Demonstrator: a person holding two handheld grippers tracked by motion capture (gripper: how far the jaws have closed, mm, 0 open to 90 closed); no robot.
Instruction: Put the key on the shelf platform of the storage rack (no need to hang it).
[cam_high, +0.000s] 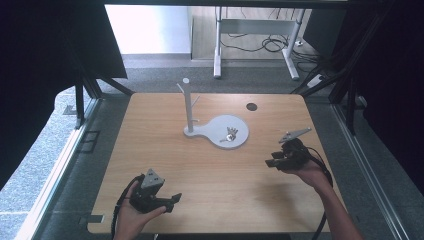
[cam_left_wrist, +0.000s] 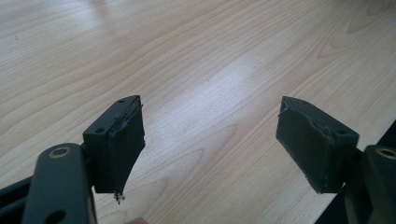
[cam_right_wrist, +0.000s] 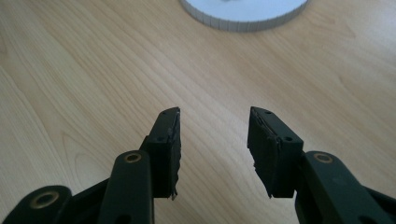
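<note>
A white stand (cam_high: 188, 107) with a tall post and side pegs rises from a round white base plate (cam_high: 216, 134) near the table's middle. A small bunch of metal keys (cam_high: 230, 134) lies on that plate. My right gripper (cam_high: 272, 162) is held low over the right side of the table, jaws apart with nothing between them. In the right gripper view, the right gripper (cam_right_wrist: 214, 140) points at bare wood, with the plate's rim (cam_right_wrist: 243, 21) ahead. My left gripper (cam_high: 172, 200) rests near the front edge, open wide and empty; in its own view, the left gripper (cam_left_wrist: 210, 140) faces bare wood.
The wooden table (cam_high: 165, 150) has a small dark round hole cover (cam_high: 251, 106) at the back right. Black frame posts stand at both sides. A desk frame with cables stands on the floor behind.
</note>
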